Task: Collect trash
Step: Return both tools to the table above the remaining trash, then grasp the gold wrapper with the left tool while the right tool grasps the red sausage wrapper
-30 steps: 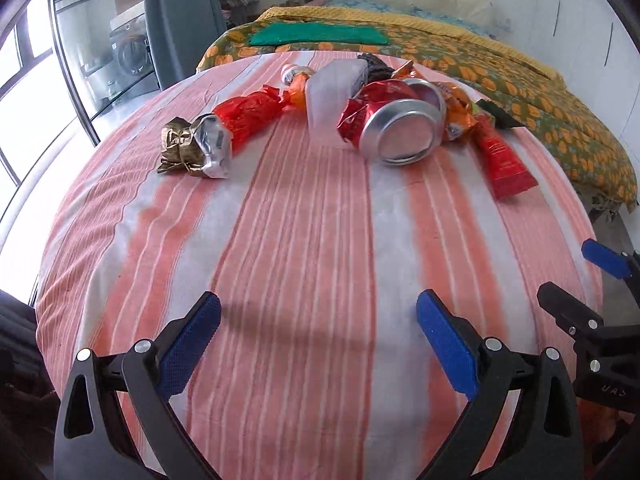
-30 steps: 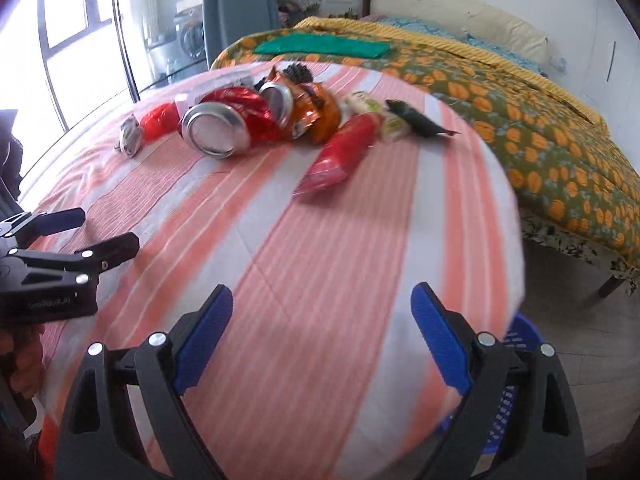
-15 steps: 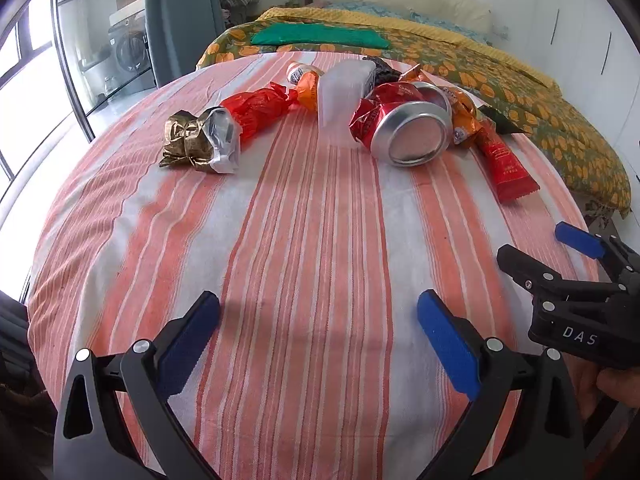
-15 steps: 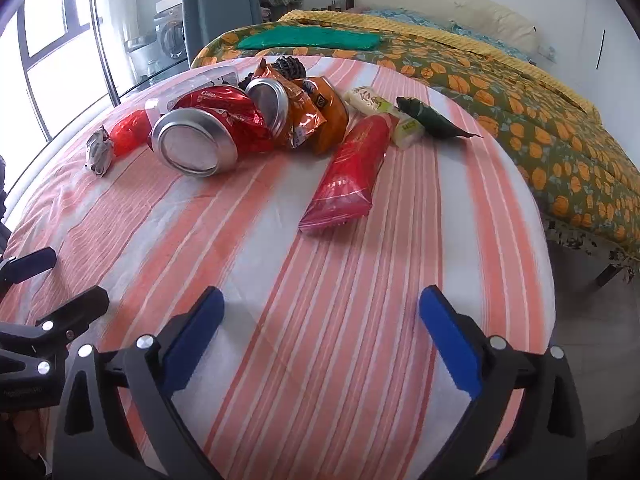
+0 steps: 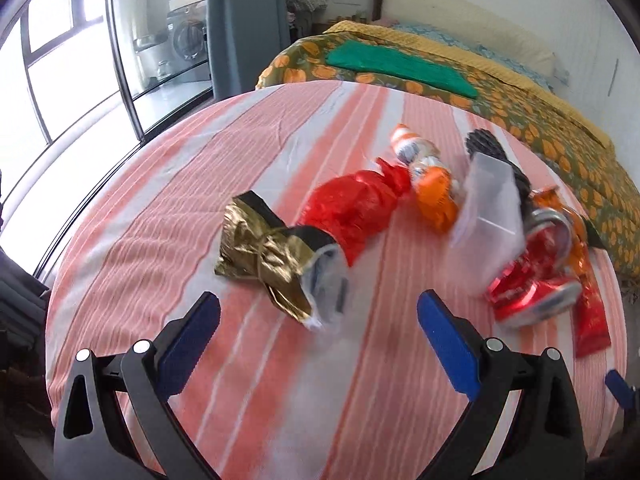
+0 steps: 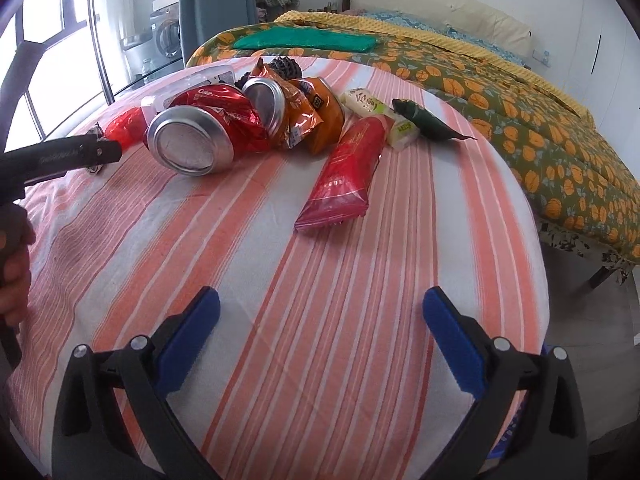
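Two grippers: both over the striped cloth (image 6: pixel 280 280), nothing in either one
Left gripper (image 5: pixel 318 328): jaws wide apart, hovering just short of the gold wrapper (image 5: pixel 260 254), not touching it
Right gripper (image 6: pixel 320 328): jaws spread about as far as they go, just been opening, only bare cloth between the blue pads (image 6: pixel 188 340)
Trash pile: all on the far half of the table
Crushed red can (image 6: pixel 204 132): lying on its side, silver base facing the camera
Red snack pack (image 6: pixel 344 176): nearest the right gripper, still well apart from it
Orange chip bag (image 6: pixel 316 116): right behind the can
Clear plastic tub (image 5: pixel 488 216): tipped up against the cans, kinda blurry
Red wrapper (image 5: pixel 352 208): touching the gold one
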Demonstrator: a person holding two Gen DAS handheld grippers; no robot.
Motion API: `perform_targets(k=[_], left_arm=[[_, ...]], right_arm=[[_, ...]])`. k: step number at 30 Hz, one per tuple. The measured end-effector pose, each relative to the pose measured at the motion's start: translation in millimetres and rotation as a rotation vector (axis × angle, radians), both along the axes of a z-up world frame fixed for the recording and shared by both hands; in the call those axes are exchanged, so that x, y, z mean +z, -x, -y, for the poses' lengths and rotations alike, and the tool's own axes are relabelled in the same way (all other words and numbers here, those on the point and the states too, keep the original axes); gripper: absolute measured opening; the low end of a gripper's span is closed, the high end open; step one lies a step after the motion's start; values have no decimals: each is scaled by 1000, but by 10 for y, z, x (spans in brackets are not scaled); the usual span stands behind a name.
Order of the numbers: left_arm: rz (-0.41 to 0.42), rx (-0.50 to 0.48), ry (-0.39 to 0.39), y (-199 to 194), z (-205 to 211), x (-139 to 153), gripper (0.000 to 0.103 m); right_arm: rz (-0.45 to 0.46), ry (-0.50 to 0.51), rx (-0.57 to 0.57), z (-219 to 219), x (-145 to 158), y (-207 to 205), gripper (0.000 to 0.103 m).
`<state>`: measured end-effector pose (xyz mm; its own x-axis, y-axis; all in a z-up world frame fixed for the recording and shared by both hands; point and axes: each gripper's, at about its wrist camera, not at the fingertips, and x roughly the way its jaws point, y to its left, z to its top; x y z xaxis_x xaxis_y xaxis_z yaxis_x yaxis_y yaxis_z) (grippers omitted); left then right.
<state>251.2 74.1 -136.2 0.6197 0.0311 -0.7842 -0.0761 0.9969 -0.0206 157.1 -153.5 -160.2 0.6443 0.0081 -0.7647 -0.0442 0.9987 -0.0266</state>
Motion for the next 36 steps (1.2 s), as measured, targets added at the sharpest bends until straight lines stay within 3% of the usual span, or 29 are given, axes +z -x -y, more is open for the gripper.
perform_targets(k=[4, 12, 16, 18, 20, 25, 27, 30, 31, 36], left_arm=[[-21, 36, -8, -17, -265, 17, 97], [-67, 12, -86, 451, -840, -40, 97], [-28, -74, 54, 548, -897, 96, 97], [-6, -99, 139, 483, -860, 193, 97], [3, -96, 175, 339, -767, 260, 97], [-30, -81, 79, -126, -496, 134, 97], [-55, -73, 62, -235, -483, 43, 90], [-70, -96, 93, -258, -526, -13, 66], [-70, -110, 94, -238, -535, -14, 49], [-66, -184, 94, 142, -525, 98, 45]], right_arm=[[-2, -9, 0, 4, -3, 3, 98], [6, 6, -1, -13, 8, 19, 98], [10, 16, -1, -21, 12, 24, 98], [10, 16, -1, -20, 15, 27, 98], [10, 15, -1, -21, 14, 26, 98], [7, 9, -2, -21, 13, 34, 98], [6, 4, -2, -15, 13, 28, 98], [2, -3, -2, 1, 10, 15, 98], [1, -7, -2, 7, 10, 10, 98], [-4, -22, -3, 27, 4, -1, 98]])
